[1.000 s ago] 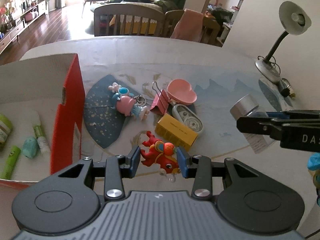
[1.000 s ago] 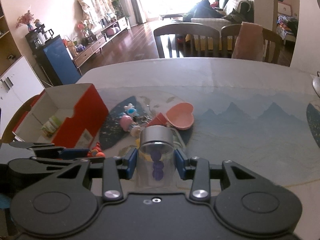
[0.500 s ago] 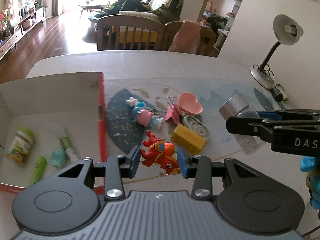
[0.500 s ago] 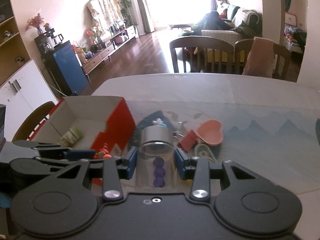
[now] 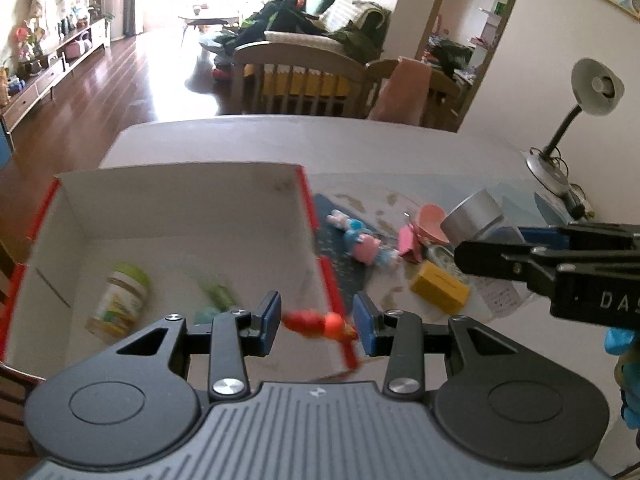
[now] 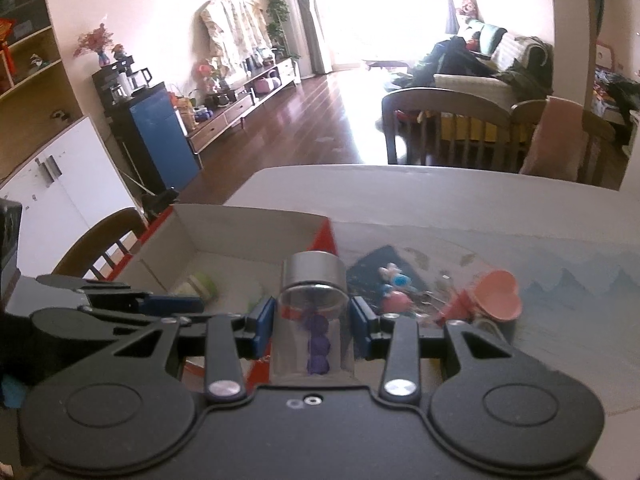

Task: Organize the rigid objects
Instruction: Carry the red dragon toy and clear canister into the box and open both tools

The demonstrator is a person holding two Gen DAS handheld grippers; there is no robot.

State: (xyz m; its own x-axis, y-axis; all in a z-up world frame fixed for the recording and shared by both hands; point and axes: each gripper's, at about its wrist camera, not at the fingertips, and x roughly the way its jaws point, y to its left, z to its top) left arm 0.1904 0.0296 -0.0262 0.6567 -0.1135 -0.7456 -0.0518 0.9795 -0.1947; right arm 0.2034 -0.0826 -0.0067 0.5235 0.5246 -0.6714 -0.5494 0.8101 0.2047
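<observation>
In the left wrist view we see our left gripper (image 5: 316,322) with its blue pads on both sides of a red and orange toy figure (image 5: 318,323), which is blurred; the pads stand a little apart from it, so we cannot tell if they really pinch it. The toy hangs above the near corner of the red and white cardboard box (image 5: 180,200). Only this view shows the floor of the box well: a jar with green lid (image 5: 118,300) lies there, with a blurred green tube (image 5: 218,294) near it. It also shows the yellow box (image 5: 439,287), the desk lamp (image 5: 576,120) and the letters "DAS" on the side of our right gripper (image 5: 580,264). The label on the jar is too blurred to read. In the right wrist view our right gripper (image 6: 312,322) pinches a clear bottle with silver cap (image 6: 314,280) between its pads, with purple shapes inside, held above the box edge (image 6: 248,216). The pink heart-shaped dish (image 6: 498,296) lies on the table (image 6: 440,188), right of the pink and blue doll (image 6: 394,284).
</observation>
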